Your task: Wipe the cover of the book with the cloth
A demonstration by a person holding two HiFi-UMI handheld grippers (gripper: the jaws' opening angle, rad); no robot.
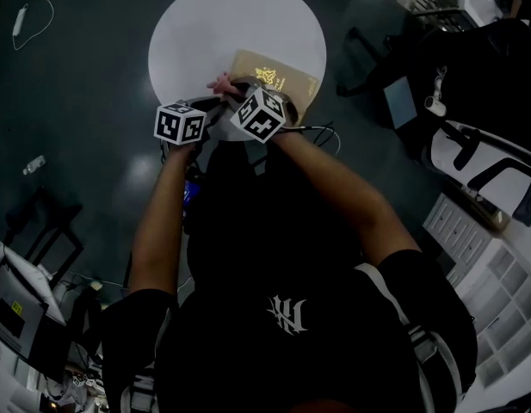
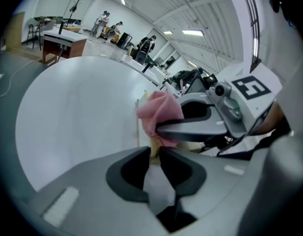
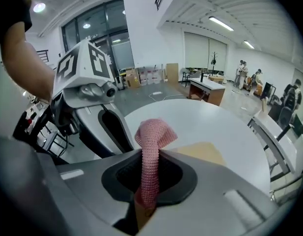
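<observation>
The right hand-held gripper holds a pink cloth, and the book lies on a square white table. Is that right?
No: the table is round, not square, as the head view shows. The right hand-held gripper does hold the pink cloth, and the book lies on the table.

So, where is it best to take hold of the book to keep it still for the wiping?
I would take the book by its near corner, coming from the person's side at the left. It lies flat on the table, so only a thin edge offers itself, and that leaves the cover free for the cloth.
</observation>
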